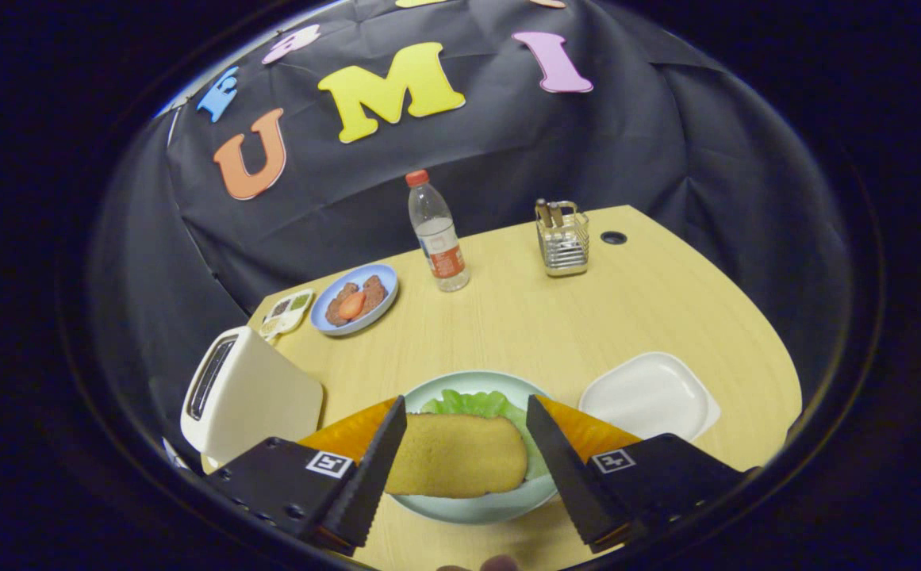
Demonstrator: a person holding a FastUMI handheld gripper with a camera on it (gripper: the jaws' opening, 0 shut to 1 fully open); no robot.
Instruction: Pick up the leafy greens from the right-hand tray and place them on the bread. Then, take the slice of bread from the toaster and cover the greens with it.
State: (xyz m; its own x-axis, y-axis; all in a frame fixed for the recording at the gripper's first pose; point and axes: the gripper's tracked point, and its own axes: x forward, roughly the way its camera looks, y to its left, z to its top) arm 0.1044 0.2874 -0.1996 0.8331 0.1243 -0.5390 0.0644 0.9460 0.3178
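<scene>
A toasted slice of bread (pixel 456 454) lies on top of the leafy greens (pixel 476 403), which frill out from under its far edge. Both rest on a pale green plate (pixel 476 507) near the front of the wooden table (pixel 587 317). My gripper (pixel 465 400) is open, and its fingers straddle the slice. The left finger (pixel 377 468) stands at the bread's left end. The right finger (pixel 559 468) stands just off its right end, with a sliver of green showing between them. The white toaster (pixel 246 392) stands left of the plate, its slot dark. The white right-hand tray (pixel 650 394) sits right of the plate.
Beyond the toaster are a blue plate (pixel 353 300) with brown pieces and a tomato slice, and a small sauce dish (pixel 289 311). A water bottle (pixel 438 234) and a wire utensil holder (pixel 563 238) stand at the back of the table.
</scene>
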